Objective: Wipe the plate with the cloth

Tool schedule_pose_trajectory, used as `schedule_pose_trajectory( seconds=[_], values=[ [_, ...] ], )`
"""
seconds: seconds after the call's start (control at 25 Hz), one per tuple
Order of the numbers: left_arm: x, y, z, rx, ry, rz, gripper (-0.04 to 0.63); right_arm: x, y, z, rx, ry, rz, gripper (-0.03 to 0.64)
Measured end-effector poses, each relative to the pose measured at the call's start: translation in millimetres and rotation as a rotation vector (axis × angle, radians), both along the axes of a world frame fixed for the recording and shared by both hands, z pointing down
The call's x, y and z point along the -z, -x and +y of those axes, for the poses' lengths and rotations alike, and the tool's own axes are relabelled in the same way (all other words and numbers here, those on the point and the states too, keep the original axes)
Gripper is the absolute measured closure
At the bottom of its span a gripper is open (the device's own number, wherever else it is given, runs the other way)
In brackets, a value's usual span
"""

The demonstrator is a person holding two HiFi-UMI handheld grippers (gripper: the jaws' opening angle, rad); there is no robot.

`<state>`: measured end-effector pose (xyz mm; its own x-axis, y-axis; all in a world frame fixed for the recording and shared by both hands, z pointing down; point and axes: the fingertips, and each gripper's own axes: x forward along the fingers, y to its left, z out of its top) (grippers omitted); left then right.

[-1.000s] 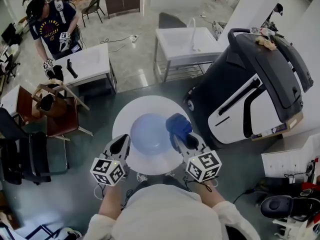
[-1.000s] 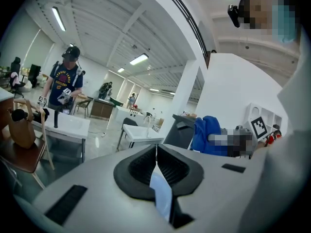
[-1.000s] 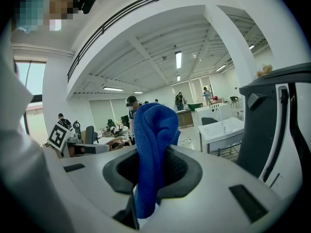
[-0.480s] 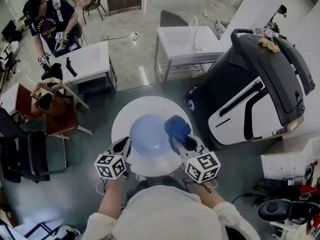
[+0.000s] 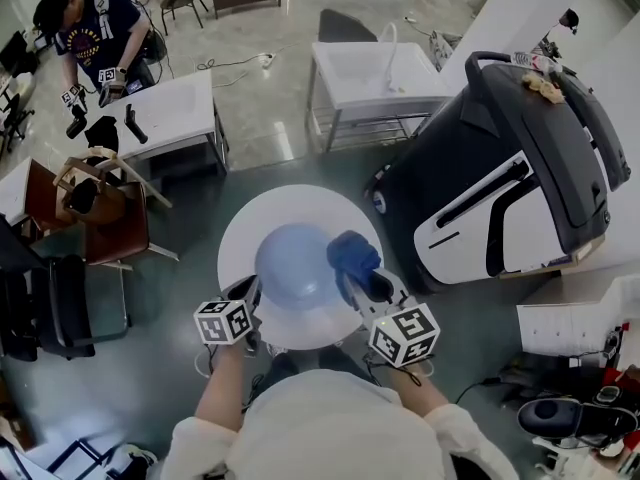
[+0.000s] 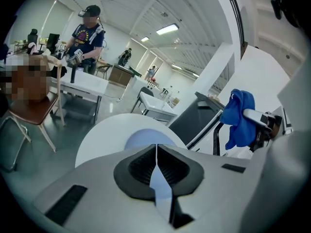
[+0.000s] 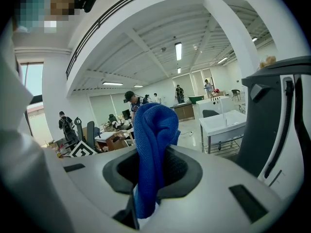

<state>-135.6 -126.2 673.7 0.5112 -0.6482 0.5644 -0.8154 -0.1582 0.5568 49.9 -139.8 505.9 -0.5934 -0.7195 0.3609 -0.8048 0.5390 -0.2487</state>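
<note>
Both our forearms reach forward from the bottom of the head view, bent in toward the round white table [image 5: 238, 230]. The left gripper [image 5: 251, 290] tips downward at the near-left rim of the plate [image 5: 293, 264], while the right gripper [image 5: 357, 276] sits flatter at the plate's right edge. The plate is pale blue, smooth and glossy, and it rests in the middle of the table. Looking along the left gripper [image 6: 156, 148], we see its ribbed black pads pressed together. A pale blue sliver shows in the slit, though we cannot tell whether it is the plate's rim. Looking along the right gripper [image 7: 149, 178], its jaws are clamped on the cloth [image 7: 153, 140], a deep blue nubby weave bunched into a soft upright roll. The head view alone gives us the plate's full circle, with the cloth [image 5: 352, 251] a rumpled lump at its right rim. The left gripper view adds the cloth [image 6: 238, 116] seen from the side, drooping in folds. A big black-and-white machine [image 5: 500, 183] stands right of the table.
</note>
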Motion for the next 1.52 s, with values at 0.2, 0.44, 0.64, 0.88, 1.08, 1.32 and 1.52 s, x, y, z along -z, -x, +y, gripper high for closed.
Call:
schedule_pose_trajectory(
  seconds=[0.2, 0.44, 0.64, 0.88, 1.08, 1.32, 1.52],
  values=[
    [-29.9, 3.2, 4.8, 0.03, 0.088, 0.0, 0.561, -5.1, 1.9, 2.0, 0.01, 0.011, 0.005, 0.526],
    [-63.0, 9.3, 11.9, 0.09, 0.193, 0.01, 0.561, -10.5, -0.2, 2.1, 0.011, 0.027, 0.014, 0.526],
    [-86.3, 11.6, 12.8, 0.127, 0.255, 0.025, 0.561, -14.7, -2.3, 1.2, 0.007, 0.035, 0.029, 0.526],
    [-106.3, 9.4, 13.3, 0.151, 0.318, 0.037, 0.561, -17.9, -5.1, 0.7, 0.007, 0.049, 0.025, 0.526],
    [-113.0, 5.0, 14.6, 0.165, 0.337, 0.047, 0.558, -20.1, -8.0, 1.2, 0.007, 0.056, 0.024, 0.526],
    [-119.8, -1.7, 10.4, 0.175, 0.364, 0.075, 0.424, -22.2, -10.4, 0.9, 0.009, 0.065, 0.028, 0.526],
    [-125.1, -7.6, 5.5, 0.181, 0.385, 0.08, 0.403, -24.0, -12.7, -0.2, 0.017, 0.076, 0.028, 0.526]
  ],
)
